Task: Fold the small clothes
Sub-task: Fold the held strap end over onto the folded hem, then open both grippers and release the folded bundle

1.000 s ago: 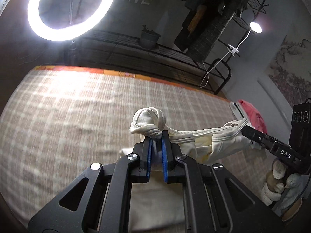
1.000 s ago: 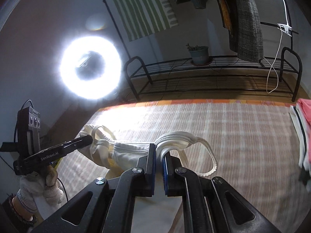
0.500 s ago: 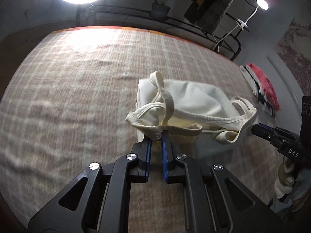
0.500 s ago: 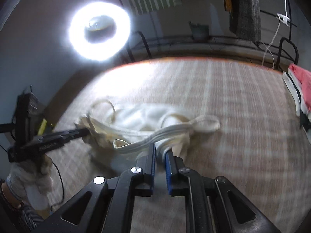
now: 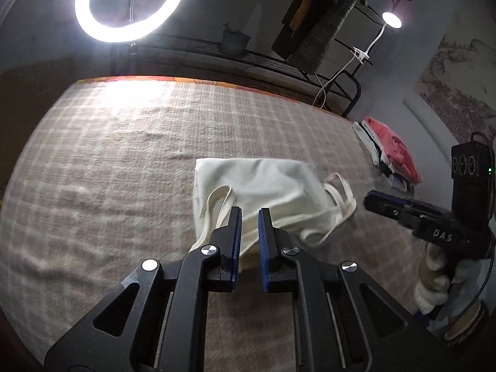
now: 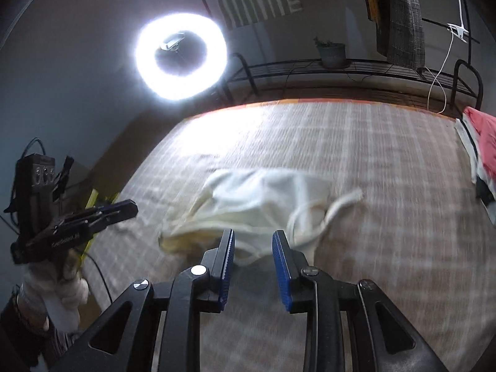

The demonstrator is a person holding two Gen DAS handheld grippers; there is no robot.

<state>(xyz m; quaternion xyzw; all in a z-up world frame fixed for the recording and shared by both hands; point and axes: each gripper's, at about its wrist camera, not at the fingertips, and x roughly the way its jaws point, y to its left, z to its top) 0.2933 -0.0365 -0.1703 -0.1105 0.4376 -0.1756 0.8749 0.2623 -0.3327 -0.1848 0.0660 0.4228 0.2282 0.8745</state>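
Lying flat: one cream garment (image 5: 263,186), two parted grippers.

Left gripper (image 5: 250,214) jaws parted, nothing held. Right gripper (image 6: 253,235) jaws wider apart, empty. Both hand-held in white gloves.

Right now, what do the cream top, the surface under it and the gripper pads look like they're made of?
The cream top looks like soft matte knit, probably cotton: it drapes limply and has ribbed straps. The checked cover looks like woven, slightly fuzzy fabric, rumpled in places. The blue pads on the left hand-held gripper look like ridged rubber or plastic; I can't tell which.
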